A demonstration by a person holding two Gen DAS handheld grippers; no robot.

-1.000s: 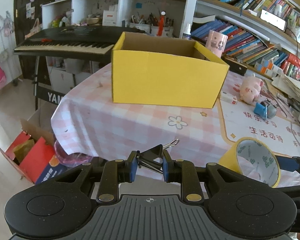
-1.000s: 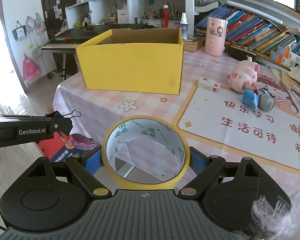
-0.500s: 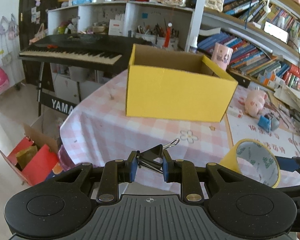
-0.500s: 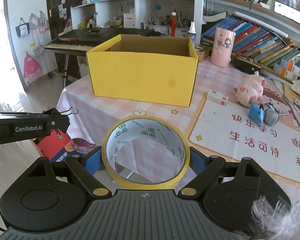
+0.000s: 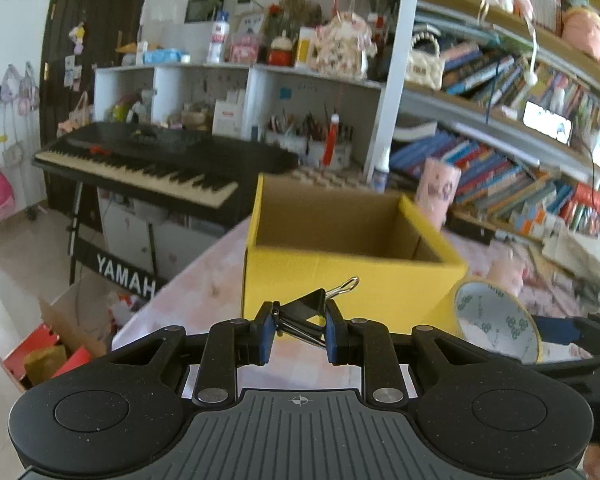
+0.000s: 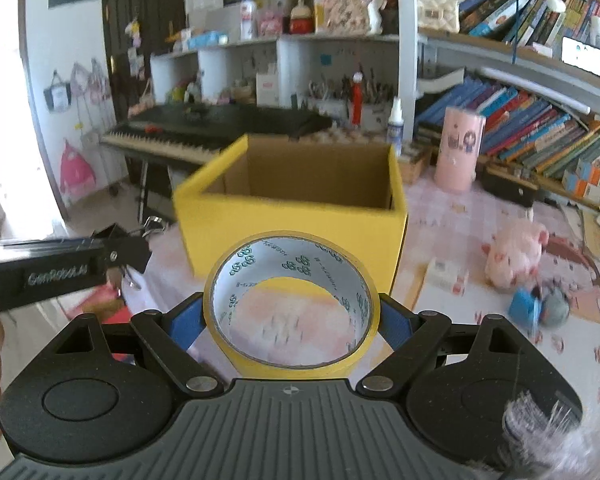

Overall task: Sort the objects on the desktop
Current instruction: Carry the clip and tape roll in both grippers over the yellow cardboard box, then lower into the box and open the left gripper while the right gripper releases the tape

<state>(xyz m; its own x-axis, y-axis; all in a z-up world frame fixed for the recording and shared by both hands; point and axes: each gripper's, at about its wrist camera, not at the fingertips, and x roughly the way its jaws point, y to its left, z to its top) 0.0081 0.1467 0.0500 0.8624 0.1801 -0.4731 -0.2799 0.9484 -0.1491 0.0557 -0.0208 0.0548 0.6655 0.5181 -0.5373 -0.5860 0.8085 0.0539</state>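
My left gripper is shut on a black binder clip, held in the air in front of the open yellow cardboard box. My right gripper is shut on a roll of yellow tape, also held in the air just short of the box. The tape roll shows at the right of the left wrist view. The left gripper with the clip shows at the left of the right wrist view. The part of the box's inside that shows looks empty.
On the pink checked tablecloth right of the box lie a pink plush pig, a small white box, a blue-and-grey item and a pink cylinder. A keyboard and bookshelves stand behind. Red bags sit on the floor at left.
Both grippers have risen and moved toward the yellow box, which now looks bigger and shows its open top. The clip and the tape roll stay gripped.
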